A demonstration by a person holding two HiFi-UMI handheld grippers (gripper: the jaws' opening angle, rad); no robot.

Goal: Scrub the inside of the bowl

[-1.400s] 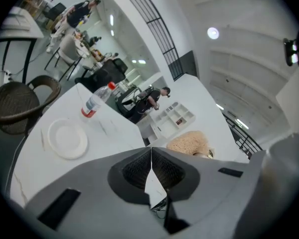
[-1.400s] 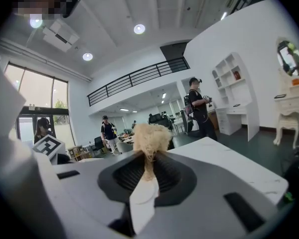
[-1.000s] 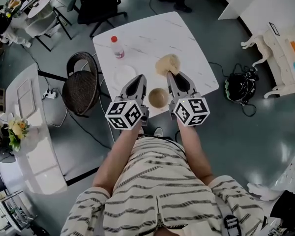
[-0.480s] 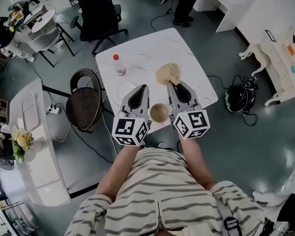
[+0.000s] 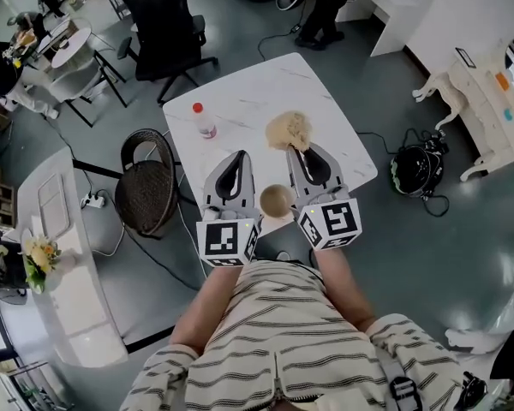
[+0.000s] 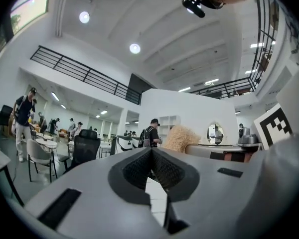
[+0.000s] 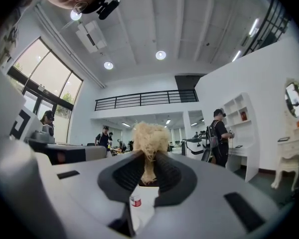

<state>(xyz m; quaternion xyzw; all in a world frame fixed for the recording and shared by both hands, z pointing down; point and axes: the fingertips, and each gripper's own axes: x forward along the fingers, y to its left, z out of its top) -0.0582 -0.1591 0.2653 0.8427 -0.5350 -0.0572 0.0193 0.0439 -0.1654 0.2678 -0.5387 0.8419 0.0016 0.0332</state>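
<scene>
Over the last second both hand-held grippers have drawn back toward the person's body in the head view. The left hand-held gripper [image 5: 239,156] has swung from leaning in toward the bowl [image 5: 276,200] to lying roughly parallel with its partner. The bowl keeps its place near the front edge of the white marble counter [image 5: 248,92], flanked by the two tools and touched by neither, as far as this high view lets me judge.

The right hand-held gripper [image 5: 294,149] is clamped on the scrubber [image 7: 149,133], with pale straw-like fibres pinched between its jaws and the tuft bulging past the tips. The left one's jaws are together with nothing between them.

The scrubber sits beyond the bowl, over the middle of the counter and not inside it. I therefore judge that scrubbing is not under way; the right tool would have to bring the tuft back and down into the bowl.

The bowl is small, round and tan, like wood, with its mouth up. It is too small here to tell whether the inside is dirty.
</scene>
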